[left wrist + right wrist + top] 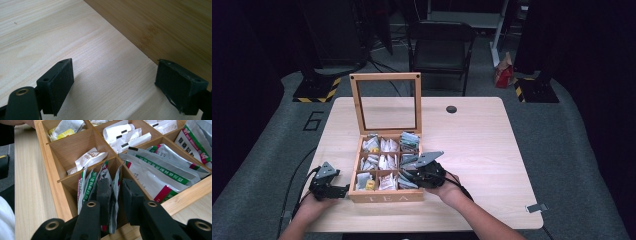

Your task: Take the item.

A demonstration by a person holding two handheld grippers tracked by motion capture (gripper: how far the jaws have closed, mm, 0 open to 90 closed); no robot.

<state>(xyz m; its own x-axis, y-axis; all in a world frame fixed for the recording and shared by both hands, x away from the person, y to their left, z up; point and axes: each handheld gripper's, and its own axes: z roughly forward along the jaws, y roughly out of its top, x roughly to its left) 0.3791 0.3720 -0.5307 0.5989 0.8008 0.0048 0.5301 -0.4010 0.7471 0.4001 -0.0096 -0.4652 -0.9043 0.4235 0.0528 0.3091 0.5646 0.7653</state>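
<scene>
A wooden tea box [384, 197] marked TEA stands open at the table's front middle, its glass-paned lid [386, 77] upright behind it. Its nine compartments hold several sachets. My right gripper [406, 176] reaches into the front right compartment. In the right gripper view its jaws [116, 192] stand close together with a silver, green-striped sachet [115, 205] pinched upright between them. My left gripper [346, 190] rests on the table at the box's front left corner. It is open [115, 82], with bare table between its jaws and the box's outer wall [162, 30] just beyond.
The light wooden table [472, 150] has a dark cable hole [451, 109] at the back and a metal clip [534, 207] at its front right edge. Behind the table are a black chair [439, 45] and a red bag [503, 75] on the floor.
</scene>
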